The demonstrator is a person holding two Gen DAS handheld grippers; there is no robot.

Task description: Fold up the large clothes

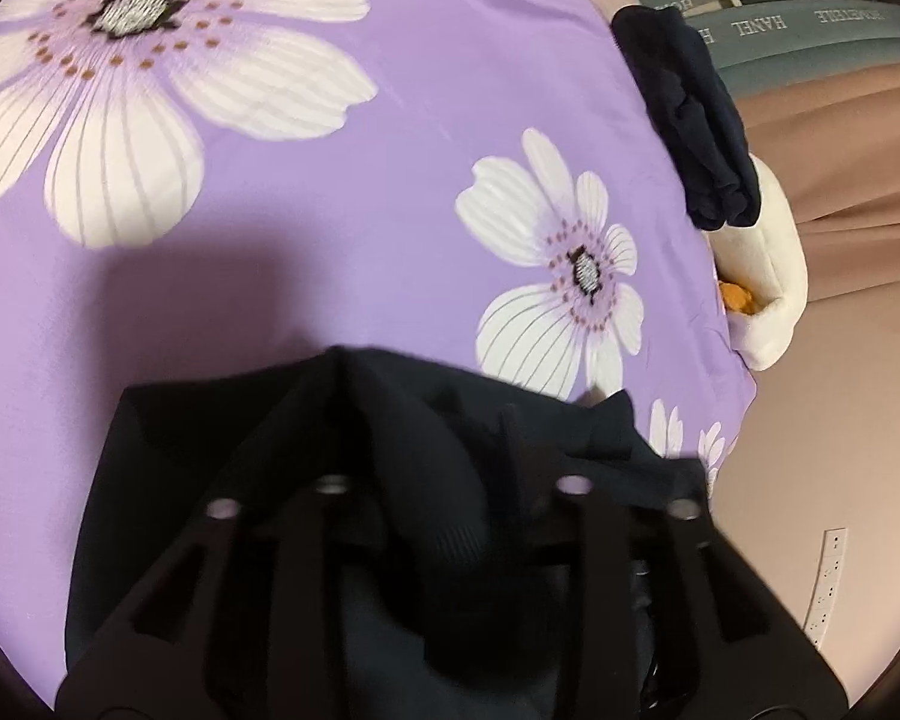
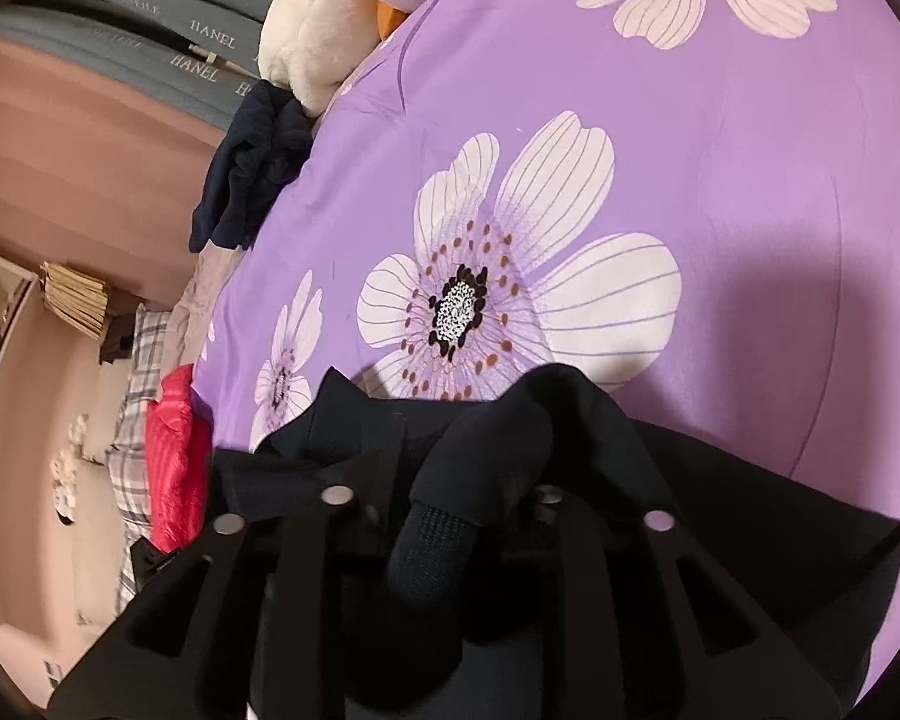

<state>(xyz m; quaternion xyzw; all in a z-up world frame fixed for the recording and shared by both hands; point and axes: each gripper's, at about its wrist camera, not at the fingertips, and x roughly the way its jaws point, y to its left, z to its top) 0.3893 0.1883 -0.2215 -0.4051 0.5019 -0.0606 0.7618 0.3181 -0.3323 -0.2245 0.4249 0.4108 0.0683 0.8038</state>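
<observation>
A dark navy garment (image 1: 222,480) hangs bunched over my left gripper (image 1: 426,414), above a purple bedspread with white flowers (image 1: 390,138). Its jaws are closed on a fold of the cloth. The same garment (image 2: 720,510) drapes over my right gripper (image 2: 468,420) in the right wrist view, with a ribbed cuff (image 2: 432,546) hanging between the jaws, which are closed on the cloth. The fingertips of both grippers are hidden under fabric.
A second crumpled navy garment (image 1: 708,138) lies at the bed's edge, also in the right wrist view (image 2: 252,168), next to a cream plush toy (image 1: 774,276). A red cloth (image 2: 174,456) and checked fabric (image 2: 132,372) lie beside the bed. A power strip (image 1: 828,576) lies on the floor.
</observation>
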